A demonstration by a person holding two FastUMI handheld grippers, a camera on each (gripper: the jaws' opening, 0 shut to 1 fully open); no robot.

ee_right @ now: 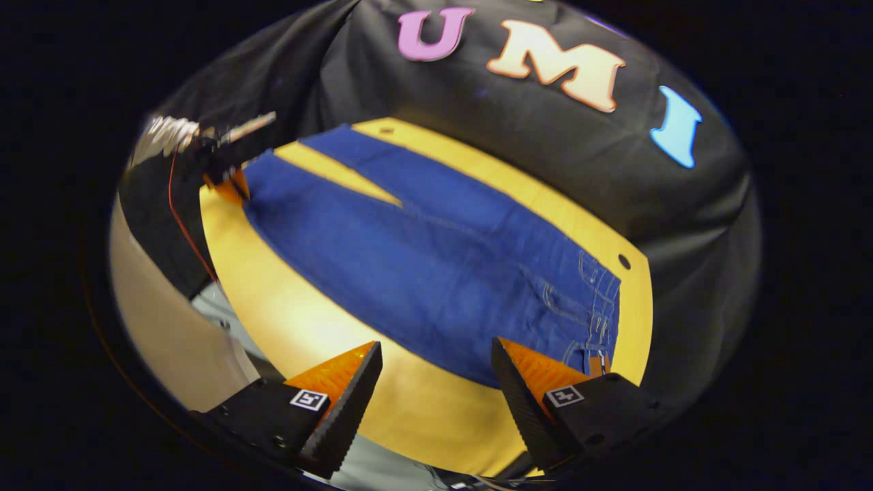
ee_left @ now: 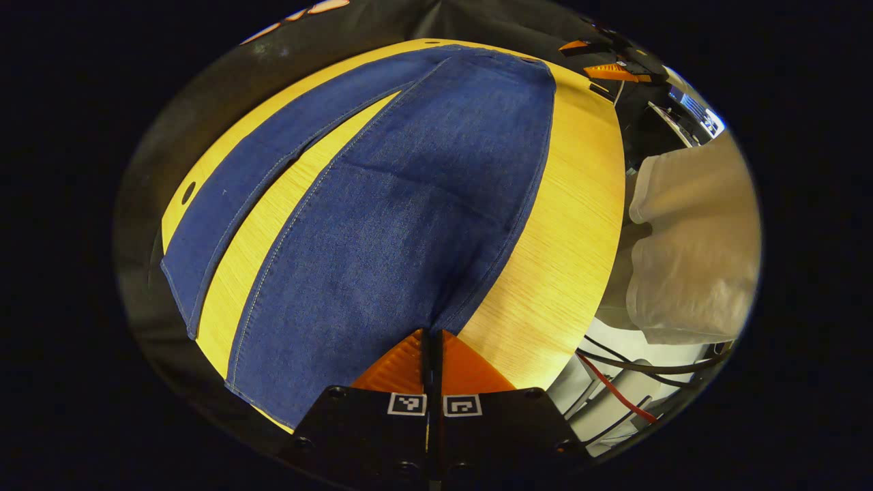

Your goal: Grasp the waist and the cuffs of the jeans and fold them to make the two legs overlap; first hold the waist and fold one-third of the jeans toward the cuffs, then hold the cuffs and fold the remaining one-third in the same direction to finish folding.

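- Jeans [ee_left: 382, 225] lie flat on the yellow wooden table [ee_left: 559, 232], legs splayed apart with a wedge of bare table between them; not yet overlapped.
- In the left gripper view, the left gripper [ee_left: 432, 341] sits at bottom centre, fingers drawn together with the hem of the near leg running in between them; it looks clamped on the cuff.
- In the right gripper view, the right gripper [ee_right: 436, 382] hangs spread wide at the bottom of the frame, holding nothing, poised near the waist [ee_right: 597, 307] at lower right.
- Handling, as a judgement: denim is soft and limp but fairly heavy; it will sag between holds and drag on the wood. The stitched waistband and hem are thicker and give the firmest bite.
- The grip for the right gripper probably belongs at the near corner of the waistband, matching the cuff hold.
- The left gripper shows far off at upper left in the right gripper view, with a red cable [ee_right: 187, 232] trailing down.
- A person's pale sleeve [ee_left: 689, 252] and loose cables [ee_left: 614, 389] sit off the table's edge at right of the left gripper view; the cables could snag.
- Small holes [ee_right: 623, 261] mark the tabletop; black cloth wall [ee_right: 518, 157] close behind.
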